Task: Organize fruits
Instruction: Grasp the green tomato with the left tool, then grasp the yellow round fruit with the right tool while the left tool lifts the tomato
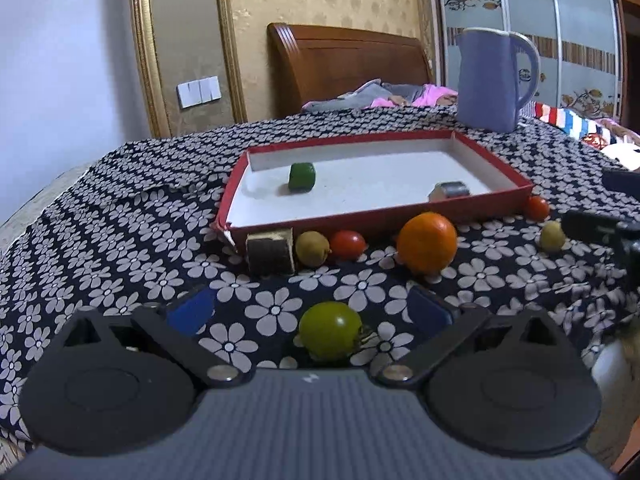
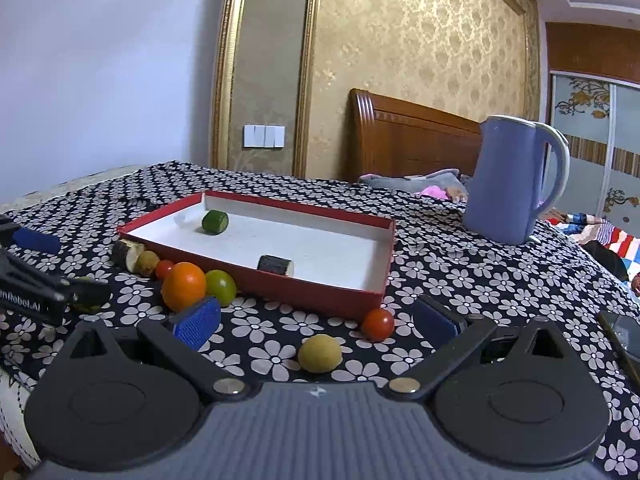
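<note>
On the far left of the flowered black-and-white cloth [image 1: 120, 216], just outside the near left corner of the shallow red cardboard tray with the white floor [image 1: 384, 222], sits a dark-skinned cut cylinder of vegetable [image 1: 270, 250]. Touching it on the right is a small brownish kiwi-like fruit [image 1: 313, 248], then a small red tomato [image 1: 347, 245].

Your left gripper [image 1: 320, 306] has its blue-padded tongs apart, one on either side of the round green tomato [image 1: 330, 337], and neither pad touches it. I judge it smooth, light and a little soft, so take it across its widest middle and press gently; it looks ready to roll on the cloth.

Further right lies the large round orange [image 1: 427, 242], firm and probably the heaviest piece; it needs wide tongs set at its equator. Inside the tray are a green cut cylinder [image 1: 302, 177] at the far left and a dark cut cylinder [image 1: 450, 191] near the right wall.

Your right gripper [image 2: 316, 320] is also apart and holds nothing. The small round yellow-green fruit [image 2: 320, 353] lies between its tongs, untouched, with a second small red tomato [image 2: 377, 324] just beyond, by the tray's near corner. Both are small and slick, I judge, so centre each before closing. A tall lilac plastic jug [image 2: 506, 184] stands far right.
</note>
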Demonstrator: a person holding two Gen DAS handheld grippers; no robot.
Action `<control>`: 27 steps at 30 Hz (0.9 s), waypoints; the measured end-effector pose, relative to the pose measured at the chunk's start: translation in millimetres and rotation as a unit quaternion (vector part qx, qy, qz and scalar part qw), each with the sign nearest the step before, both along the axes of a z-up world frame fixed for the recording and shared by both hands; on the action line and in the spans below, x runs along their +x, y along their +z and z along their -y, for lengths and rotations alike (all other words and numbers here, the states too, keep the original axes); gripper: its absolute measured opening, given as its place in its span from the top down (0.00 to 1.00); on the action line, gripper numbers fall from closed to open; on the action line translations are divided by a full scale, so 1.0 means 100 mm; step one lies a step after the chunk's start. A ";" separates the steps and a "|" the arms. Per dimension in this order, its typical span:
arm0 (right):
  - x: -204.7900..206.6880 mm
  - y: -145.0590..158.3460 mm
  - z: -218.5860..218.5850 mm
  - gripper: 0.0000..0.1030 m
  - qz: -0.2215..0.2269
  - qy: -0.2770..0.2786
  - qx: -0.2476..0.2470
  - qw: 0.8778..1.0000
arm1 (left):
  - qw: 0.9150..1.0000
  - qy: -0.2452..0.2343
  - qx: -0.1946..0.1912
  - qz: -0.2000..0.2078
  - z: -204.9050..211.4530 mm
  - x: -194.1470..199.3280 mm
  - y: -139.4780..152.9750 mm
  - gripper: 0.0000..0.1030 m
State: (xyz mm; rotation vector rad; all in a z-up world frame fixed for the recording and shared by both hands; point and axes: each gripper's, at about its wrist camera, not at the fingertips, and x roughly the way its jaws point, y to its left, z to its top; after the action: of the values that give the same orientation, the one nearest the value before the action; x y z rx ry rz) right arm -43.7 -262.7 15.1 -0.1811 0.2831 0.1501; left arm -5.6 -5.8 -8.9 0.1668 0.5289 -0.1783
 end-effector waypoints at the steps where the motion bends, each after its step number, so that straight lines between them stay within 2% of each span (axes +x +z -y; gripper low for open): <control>1: 0.00 0.00 0.00 0.00 -0.001 0.001 0.001 1.000 | 1.000 -0.002 -0.003 -0.007 -0.01 0.01 -0.01 0.23; 4: 0.00 -0.03 -0.02 0.00 -0.003 0.003 -0.007 1.000 | 0.999 -0.007 -0.023 -0.032 -0.06 0.08 -0.06 0.43; 6: 0.01 -0.05 -0.03 0.00 -0.007 0.004 -0.008 1.000 | 0.998 -0.016 -0.035 -0.045 -0.08 0.10 -0.08 0.60; 8: 0.03 -0.07 -0.02 0.00 -0.015 0.007 -0.001 1.000 | 0.997 -0.027 -0.046 -0.051 -0.08 0.09 -0.09 0.68; 11: 0.07 -0.09 0.00 0.00 -0.033 0.011 0.015 0.999 | 0.998 -0.029 -0.033 -0.041 -0.04 0.06 -0.09 0.69; 14: 0.11 -0.12 0.03 0.00 -0.053 0.021 0.030 0.998 | 0.998 -0.030 -0.039 -0.040 -0.04 0.05 -0.08 0.69; 18: 0.13 -0.15 0.03 0.02 -0.056 0.014 0.028 0.998 | 0.998 -0.025 -0.039 -0.035 -0.05 0.03 -0.05 0.69; 21: 0.18 -0.16 0.03 0.13 -0.064 0.010 0.025 0.998 | 0.998 -0.024 -0.039 -0.031 -0.06 0.01 -0.03 0.69; 23: 0.24 -0.17 0.03 0.25 -0.076 0.011 0.026 0.997 | 0.999 -0.024 -0.038 -0.028 -0.06 0.00 -0.03 0.69; 25: 0.31 -0.19 0.05 0.43 -0.093 0.009 0.037 0.995 | 0.999 -0.023 -0.038 -0.027 -0.07 -0.01 -0.03 0.69; 27: 0.35 -0.22 0.06 0.47 -0.101 0.006 0.043 0.994 | 0.999 -0.023 -0.039 -0.027 -0.08 -0.01 -0.03 0.69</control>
State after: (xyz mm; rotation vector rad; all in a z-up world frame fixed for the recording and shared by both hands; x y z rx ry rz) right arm -9.0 -269.2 -6.9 -0.0817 0.4756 0.1926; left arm -6.7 2.0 -11.8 0.0994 0.5705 -0.2483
